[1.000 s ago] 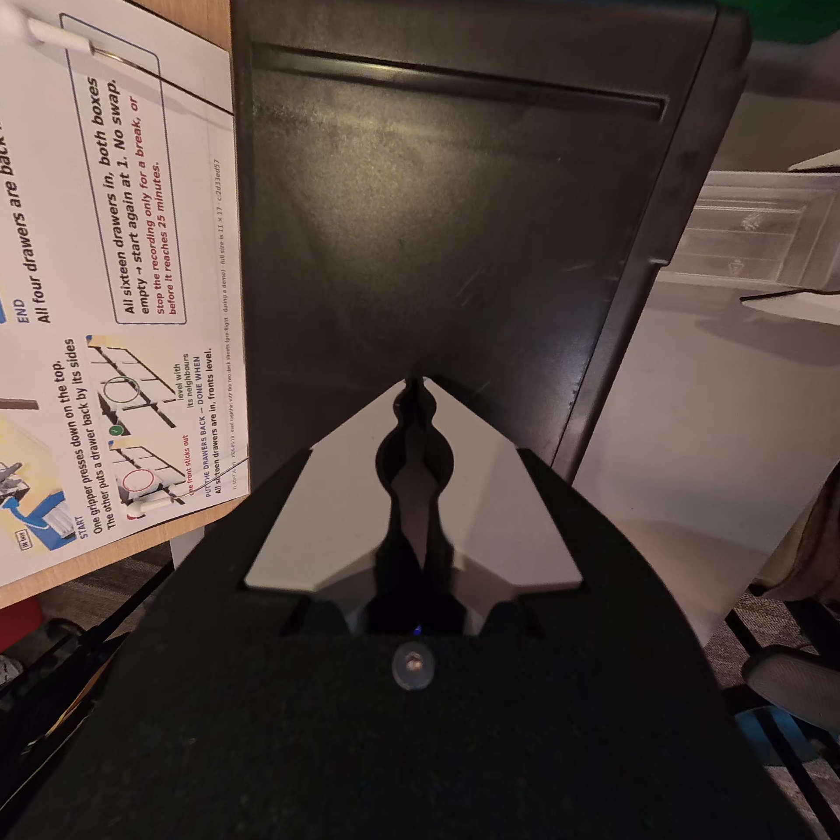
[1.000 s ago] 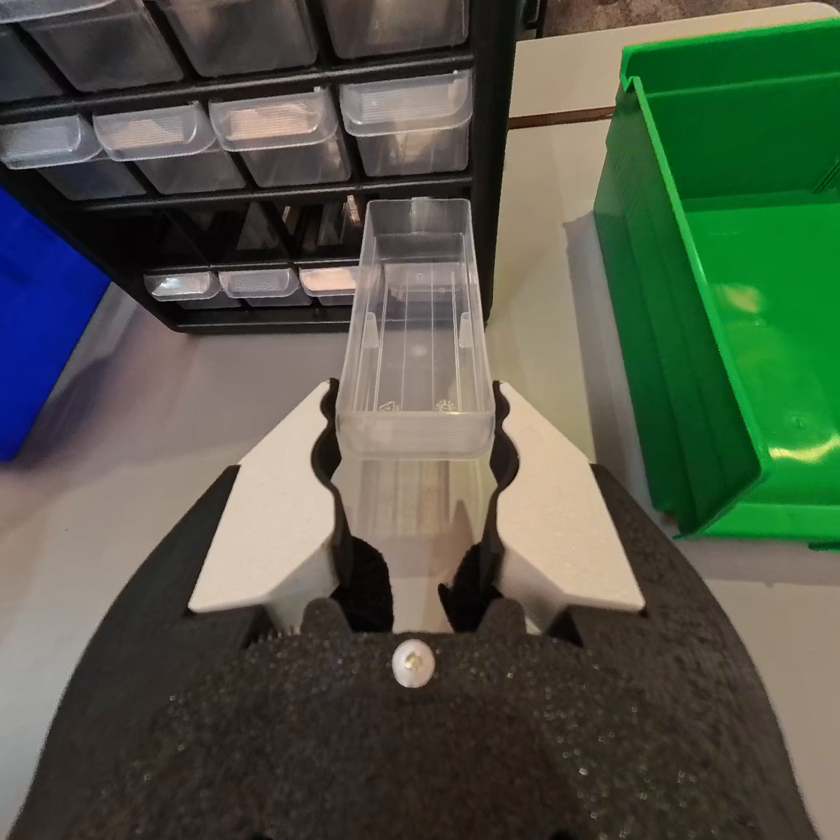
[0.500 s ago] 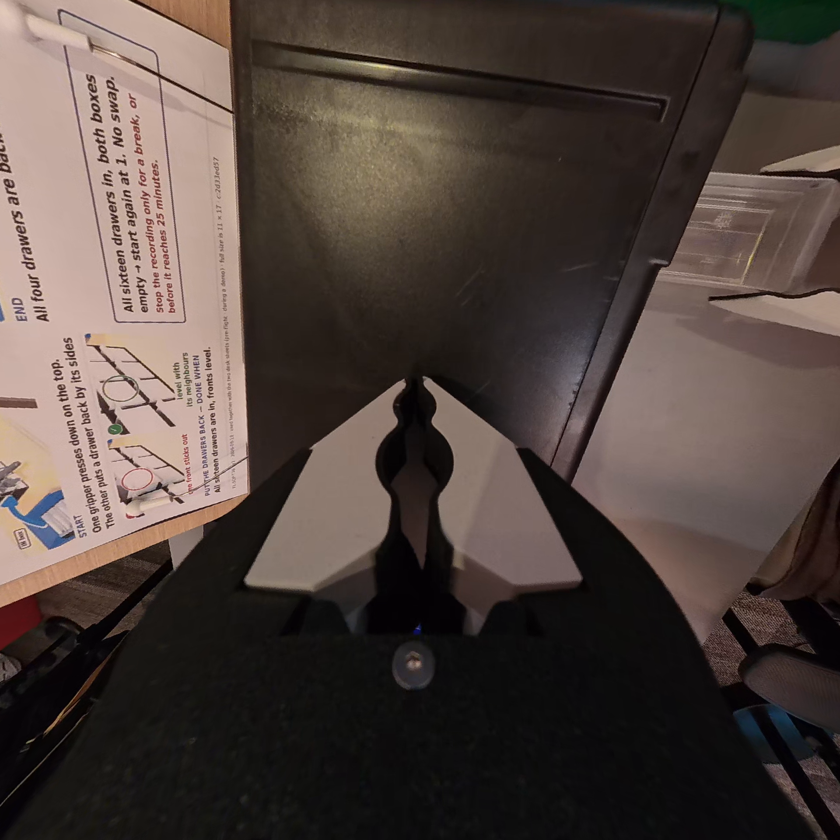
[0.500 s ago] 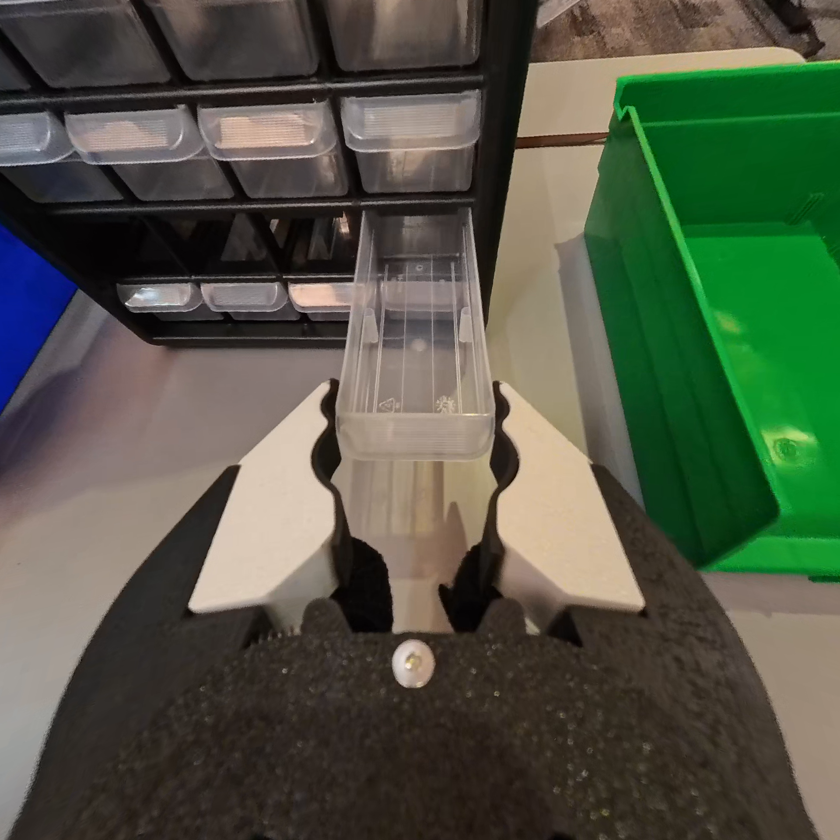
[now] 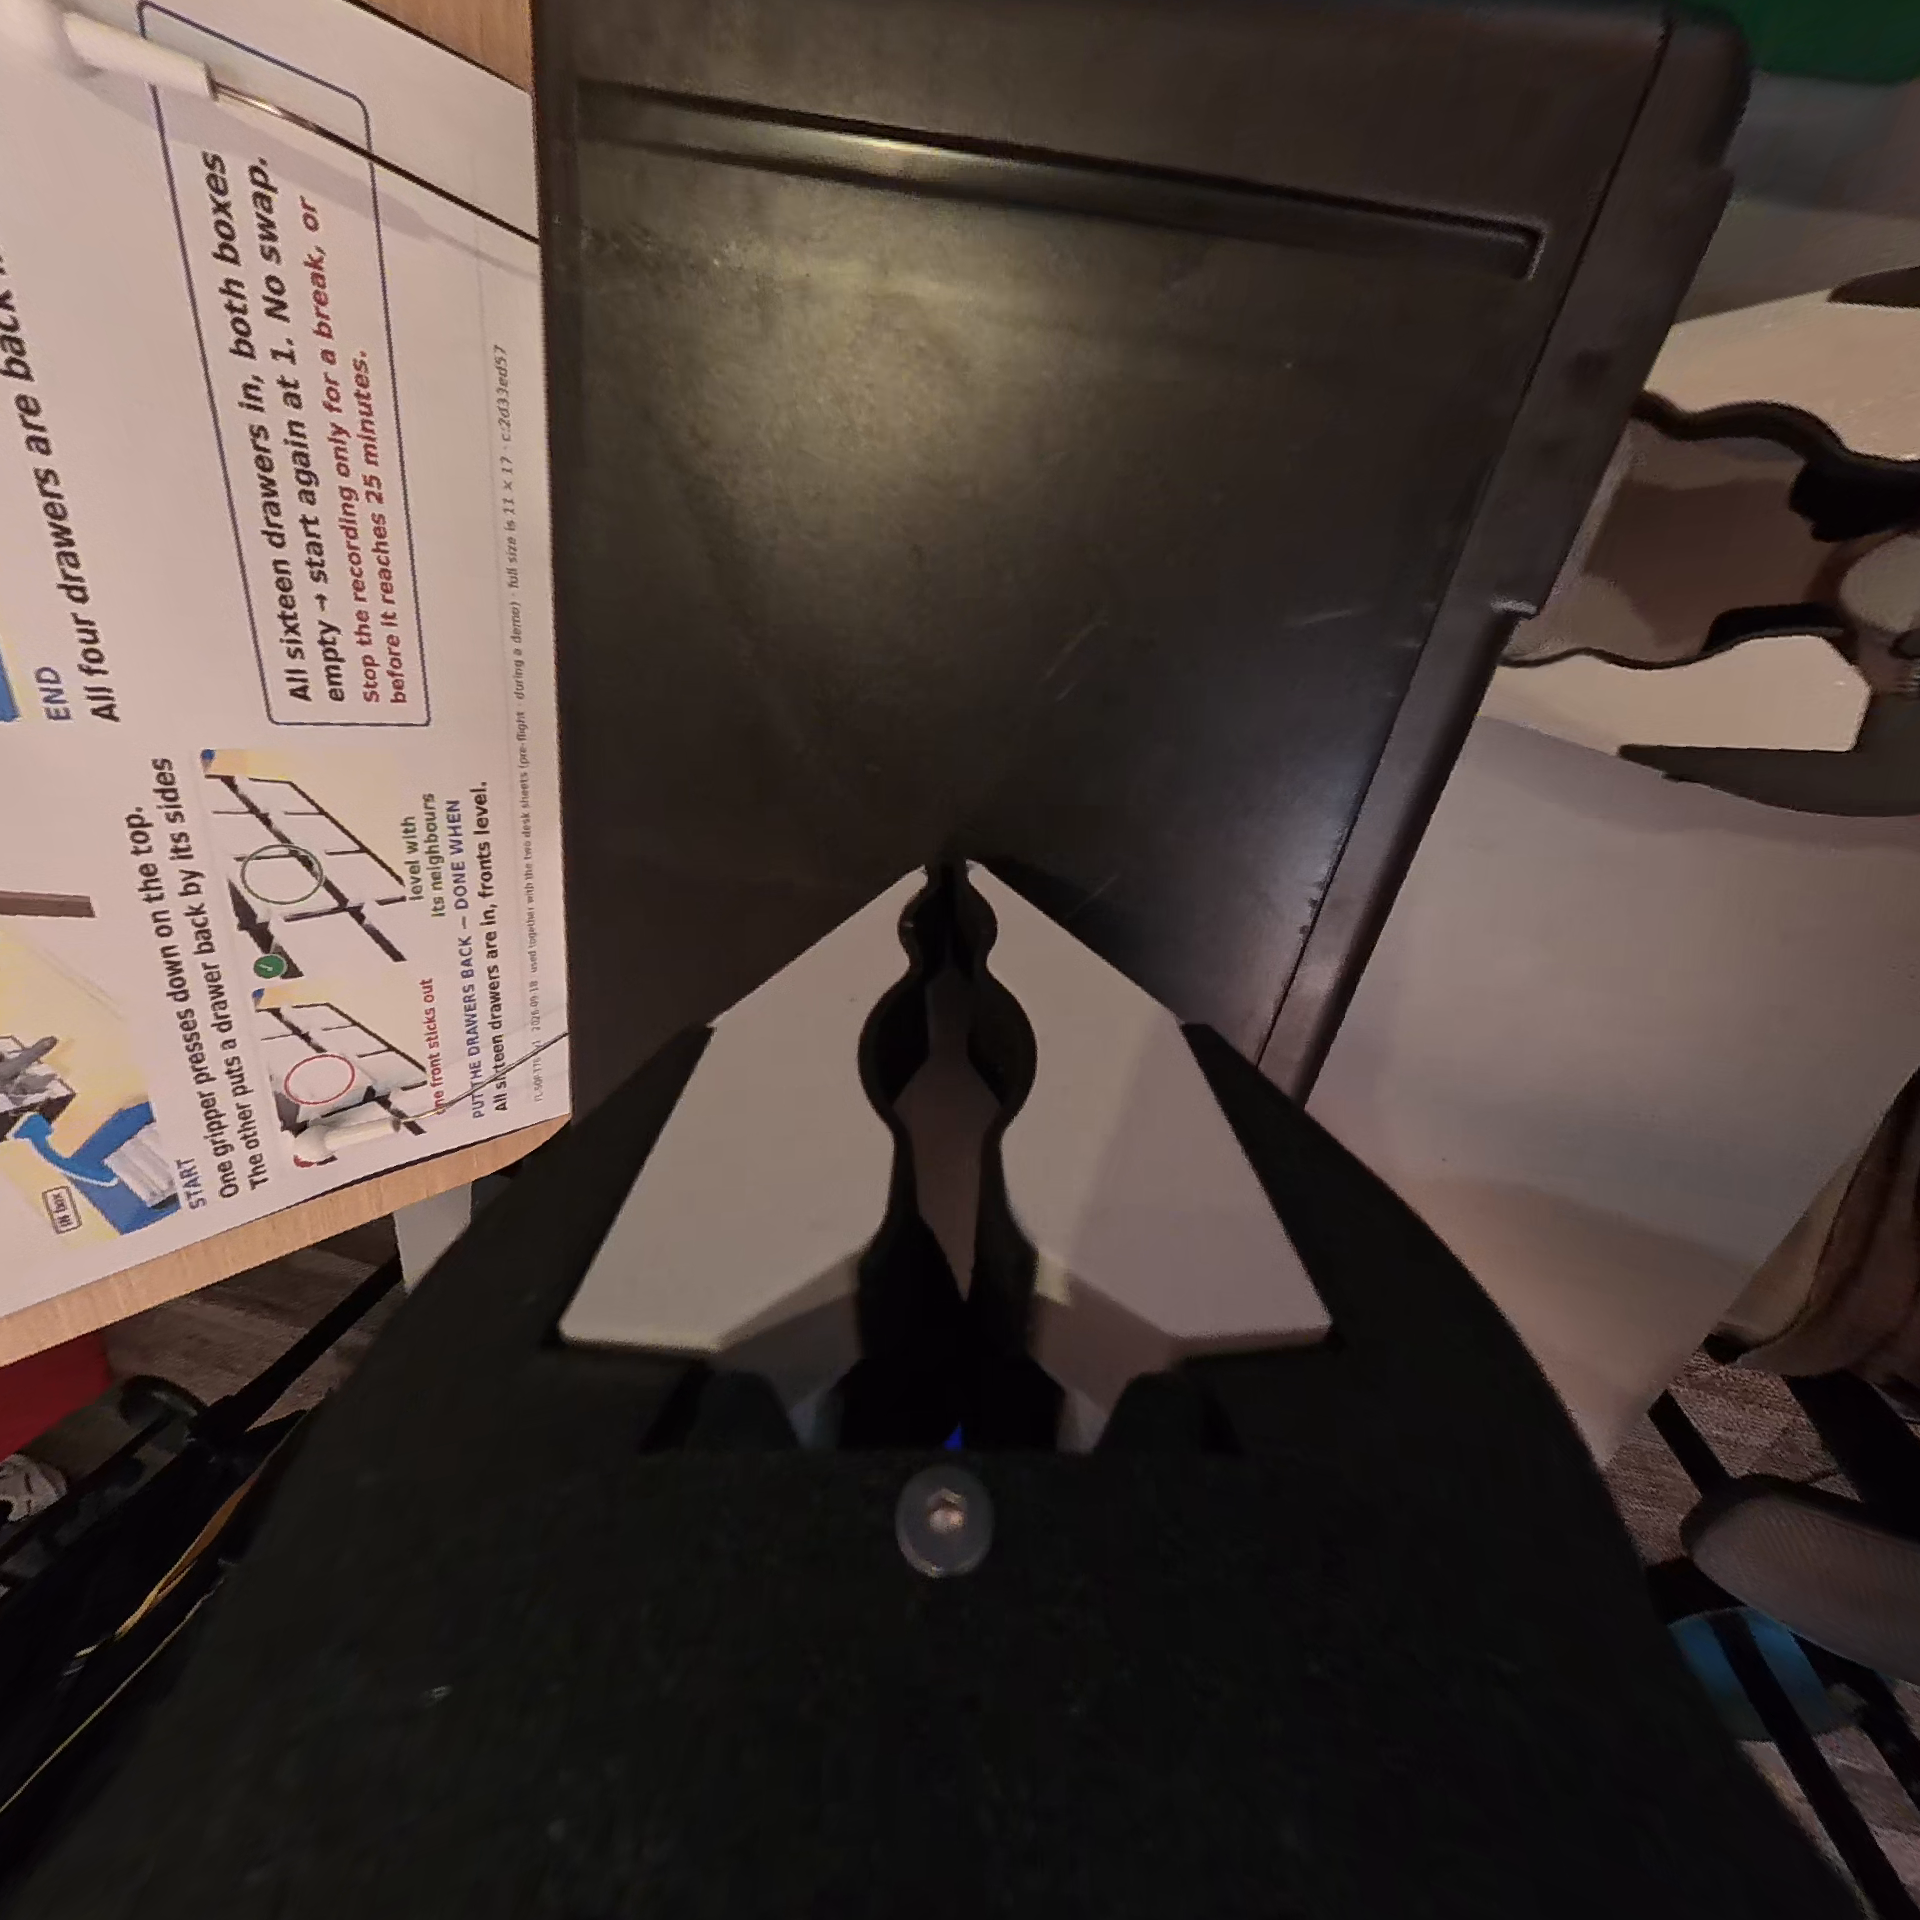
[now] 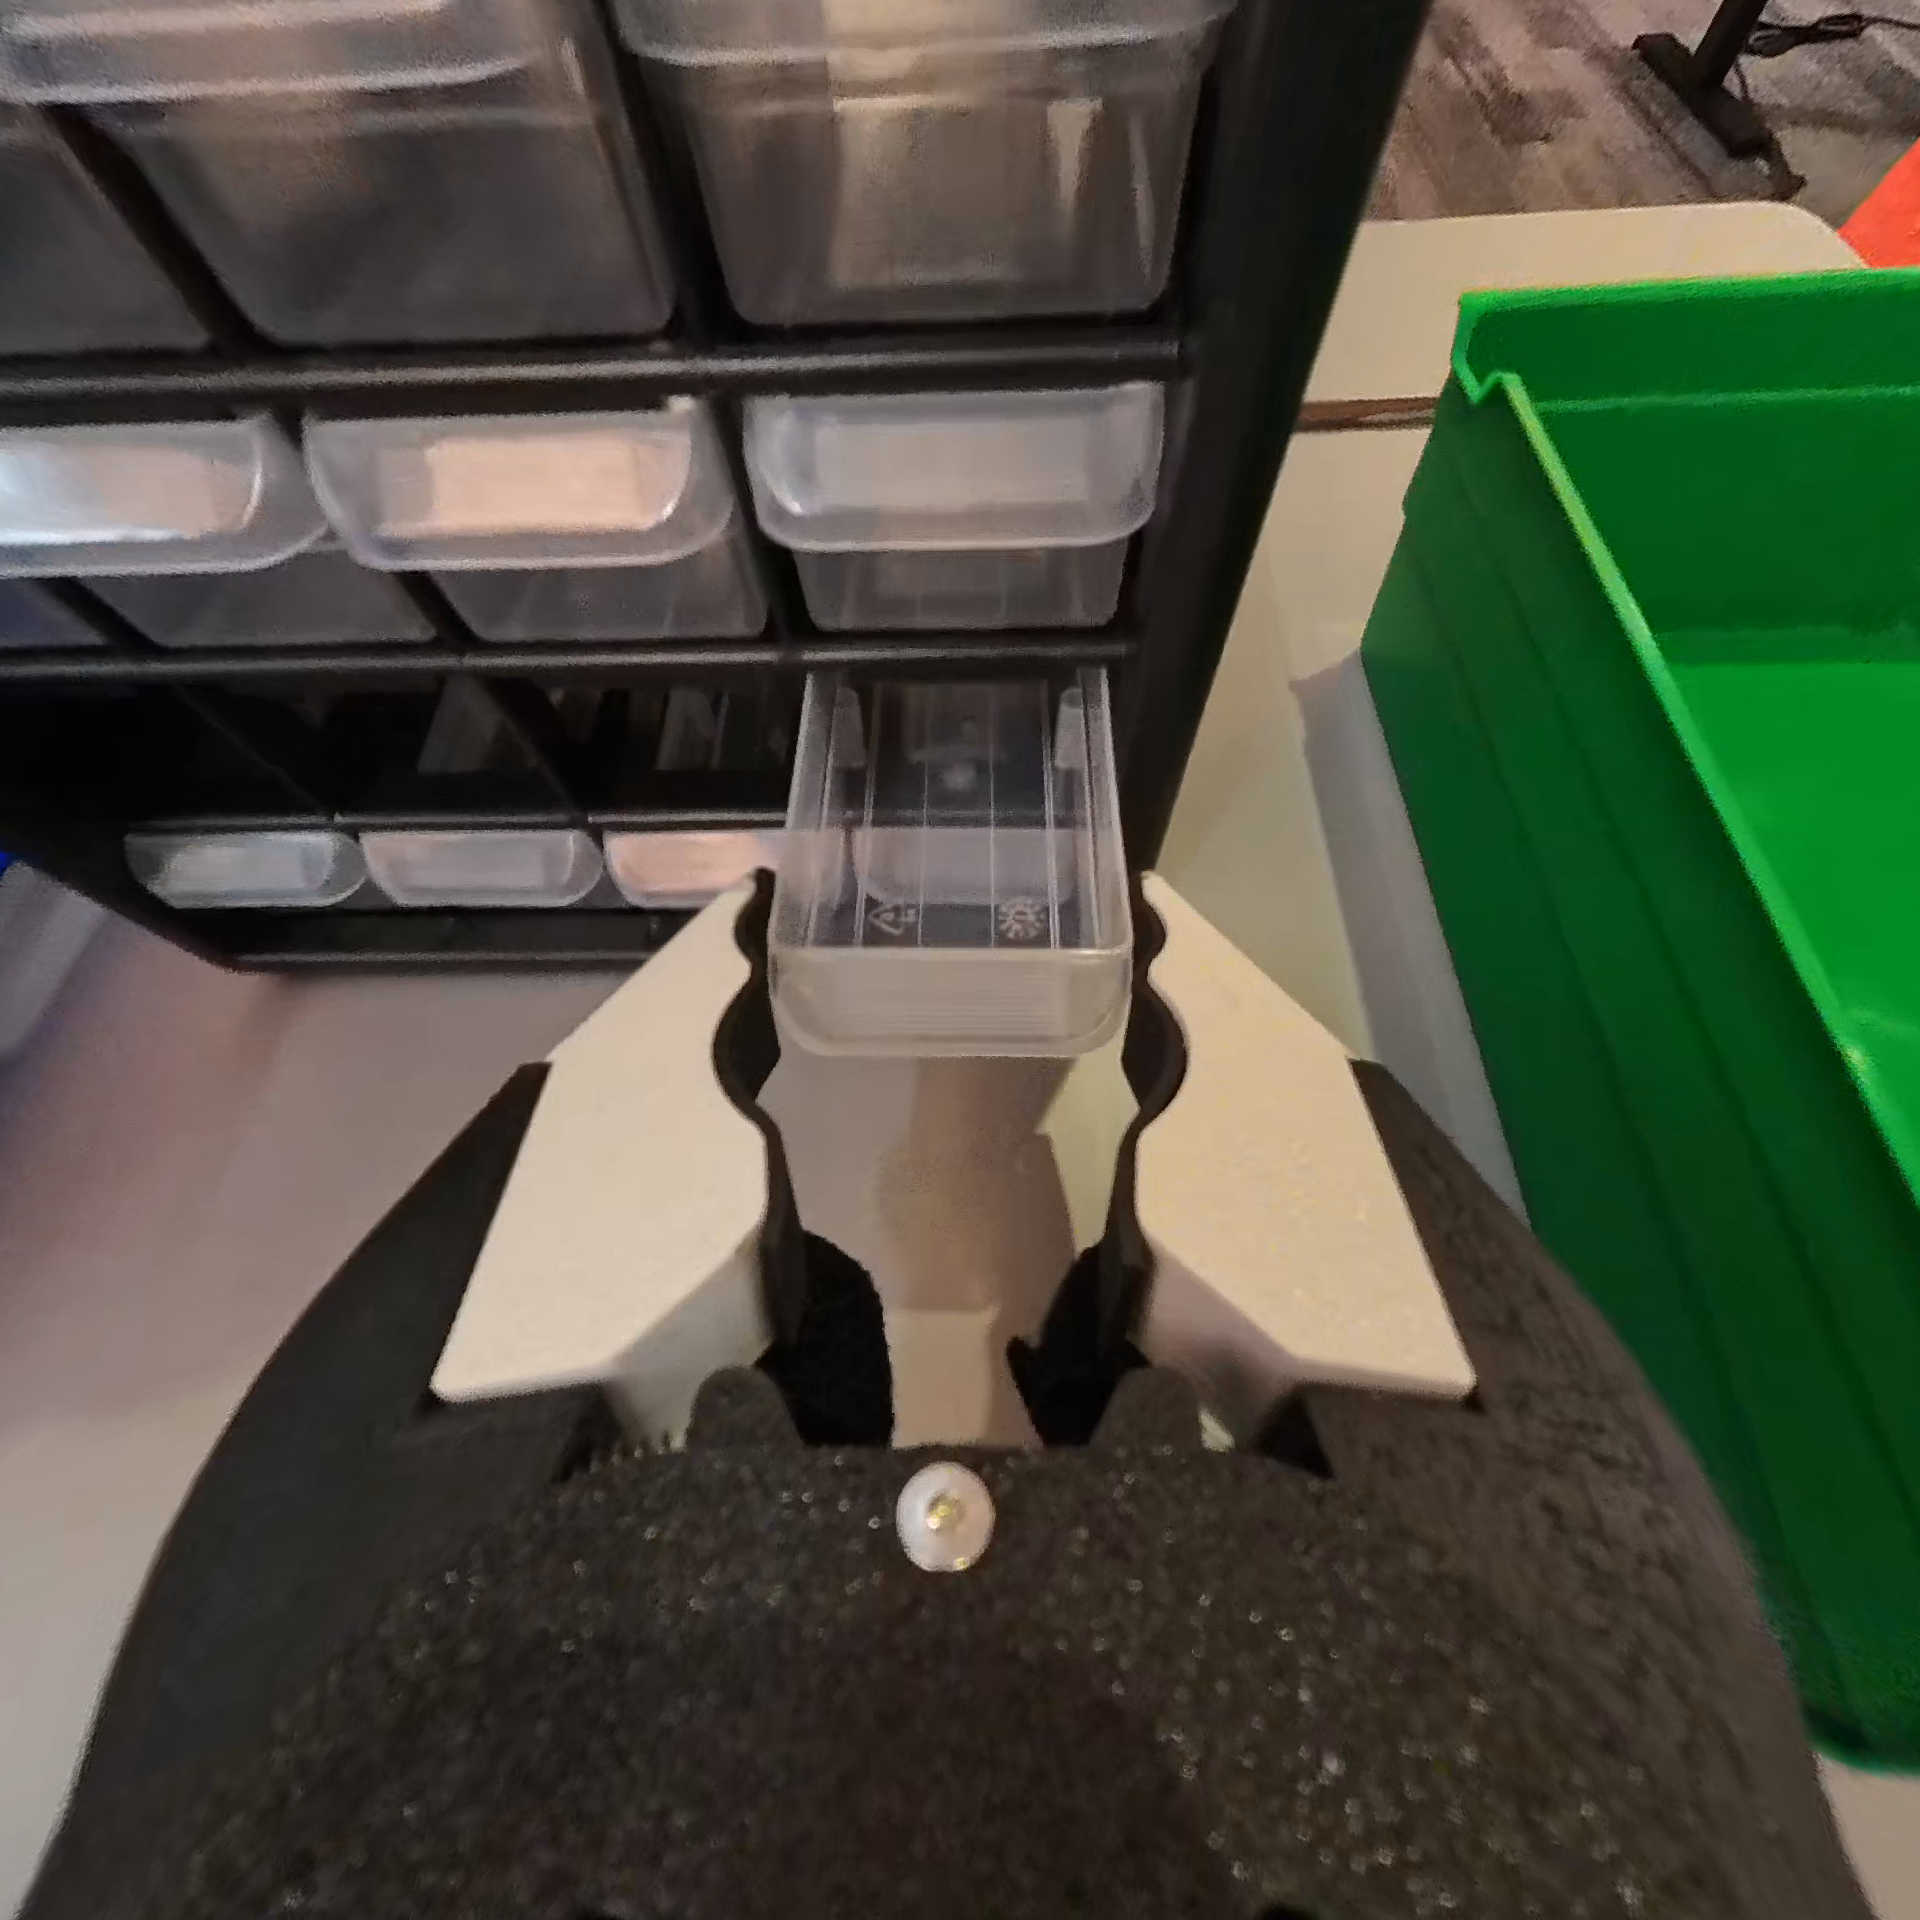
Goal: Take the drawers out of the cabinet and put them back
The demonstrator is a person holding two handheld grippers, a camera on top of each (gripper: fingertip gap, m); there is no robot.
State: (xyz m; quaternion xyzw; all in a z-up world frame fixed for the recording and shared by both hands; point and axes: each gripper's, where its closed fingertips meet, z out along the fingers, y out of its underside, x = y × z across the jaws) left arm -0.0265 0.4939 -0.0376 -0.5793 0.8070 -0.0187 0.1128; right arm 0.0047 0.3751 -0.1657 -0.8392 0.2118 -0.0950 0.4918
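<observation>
Right gripper (image 6: 948, 966) clamps the clear drawer (image 6: 951, 883) by its sides, long axis pointing straight ahead into the cabinet (image 6: 1226, 436) slot, partly inserted, right column. Left gripper (image 5: 945, 883) closed, empty, pressing the cabinet top.

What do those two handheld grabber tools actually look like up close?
Both match: the left gripper and right gripper each have a black, grainy foam-like body, two pale wedge-shaped jaws with wavy black inner linings, and one silvery screw at the centre. No cables, sleeves or markings show.
</observation>
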